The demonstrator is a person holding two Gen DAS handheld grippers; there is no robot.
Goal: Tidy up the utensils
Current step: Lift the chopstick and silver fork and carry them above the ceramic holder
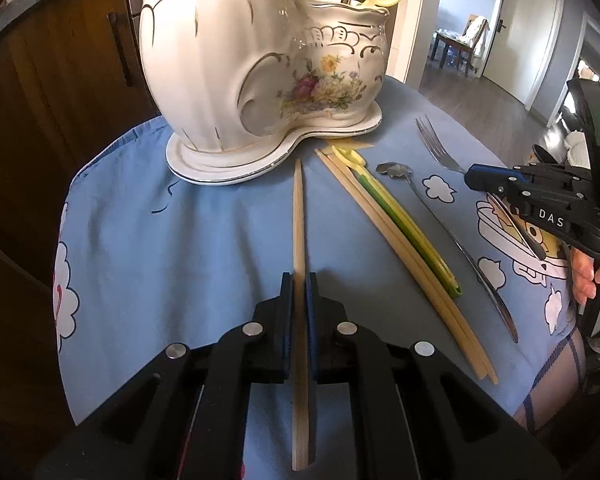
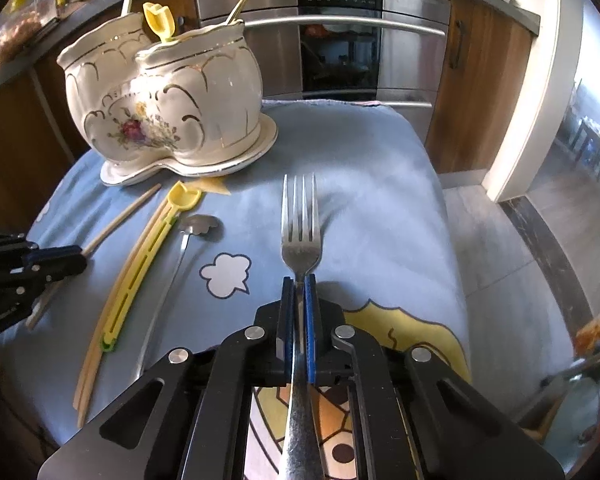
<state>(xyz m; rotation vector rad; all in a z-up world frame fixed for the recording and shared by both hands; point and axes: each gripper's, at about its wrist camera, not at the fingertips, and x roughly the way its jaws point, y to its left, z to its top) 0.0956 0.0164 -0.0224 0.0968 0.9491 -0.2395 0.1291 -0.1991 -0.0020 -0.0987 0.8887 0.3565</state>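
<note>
Left gripper (image 1: 299,280) pinches a wooden chopstick (image 1: 298,216); right gripper (image 2: 299,284) pinches the fork (image 2: 301,220) by its neck

Daylight floods in from the doorway (image 1: 520,32) on my right, washing that side pale. Glare streaks the white ceramic holder (image 1: 220,60) and the oven front (image 2: 340,40). Soft shadows fall on the blue cloth (image 1: 180,240). Both fisheye views bend hard at the rims, with black corners. My hand-held gripper (image 1: 299,280) looks slightly soft up close.
</note>
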